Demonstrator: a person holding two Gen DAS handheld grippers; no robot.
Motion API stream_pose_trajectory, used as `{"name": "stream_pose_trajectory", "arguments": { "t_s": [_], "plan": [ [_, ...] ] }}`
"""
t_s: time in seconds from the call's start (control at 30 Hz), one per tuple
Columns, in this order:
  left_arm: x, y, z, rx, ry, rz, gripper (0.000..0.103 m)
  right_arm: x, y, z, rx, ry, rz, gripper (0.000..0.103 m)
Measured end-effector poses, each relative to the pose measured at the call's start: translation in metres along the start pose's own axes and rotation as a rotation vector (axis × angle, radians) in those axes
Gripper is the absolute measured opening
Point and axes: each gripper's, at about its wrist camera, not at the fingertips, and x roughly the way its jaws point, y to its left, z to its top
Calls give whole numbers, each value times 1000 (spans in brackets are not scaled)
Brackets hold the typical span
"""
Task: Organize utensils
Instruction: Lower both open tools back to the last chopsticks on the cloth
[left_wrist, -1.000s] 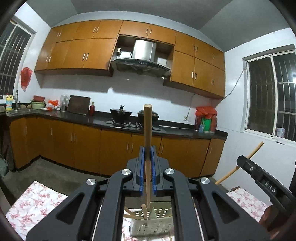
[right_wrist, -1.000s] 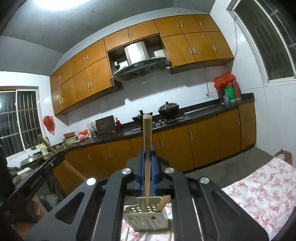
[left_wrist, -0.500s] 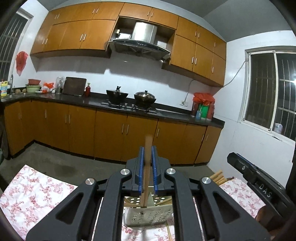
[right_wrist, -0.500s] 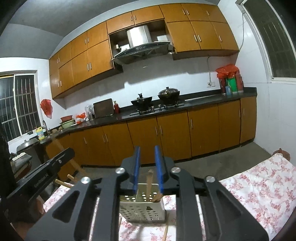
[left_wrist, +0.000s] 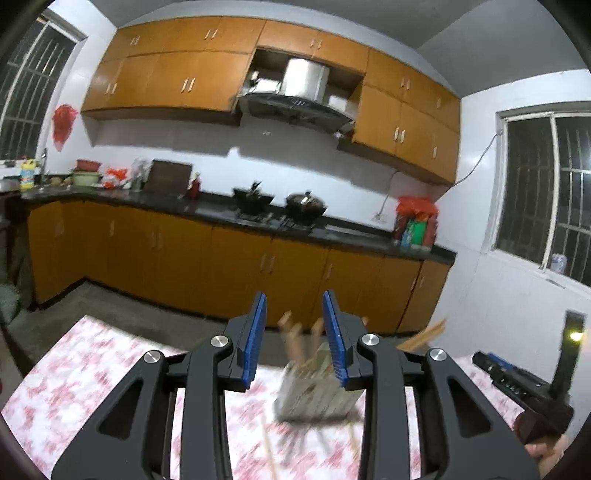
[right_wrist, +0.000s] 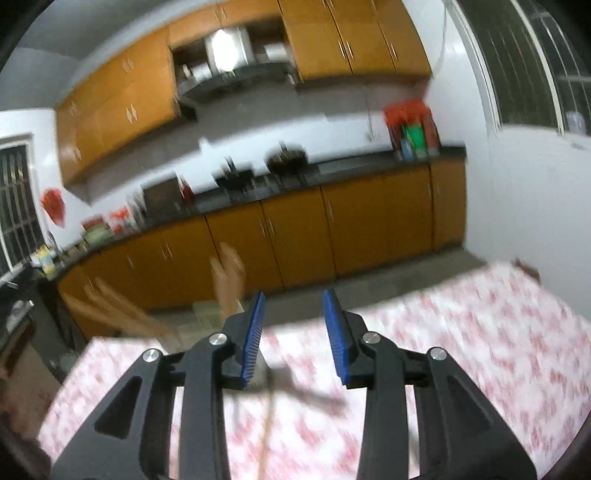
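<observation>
A second ago each tool pinched a wooden stick; now the left tool and the right tool both gape empty. The sticks stand in the white holder on the floral desk, so this pair looks stowed. More sticks lie loose beside the holder.

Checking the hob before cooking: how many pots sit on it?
2. The left pot and the right pot stand side by side below the range hood; blur could hide anything smaller.
</observation>
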Motion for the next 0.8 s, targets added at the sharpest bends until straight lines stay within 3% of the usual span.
{"name": "stream_pose_trajectory", "arguments": {
  "t_s": [0.1,0.27,0.47,0.63,0.73,0.8],
  "plan": [
    [-1,16,-33,8,86,65,33,26,-8,-44,4,163,-17,34],
    [24,37,-98,-10,330,110,33,50,8,-112,-17,367,50,31],
    [35,40,-144,-17,472,94,33,54,44,-146,-89,439,136,29],
    [37,29,-160,-3,515,57,33,59,60,-152,-155,464,129,28],
    [39,23,-166,4,535,41,33,62,59,-159,-183,465,100,10],
    [42,17,-172,7,556,27,33,63,55,-158,-179,458,83,9]
  ]
}}
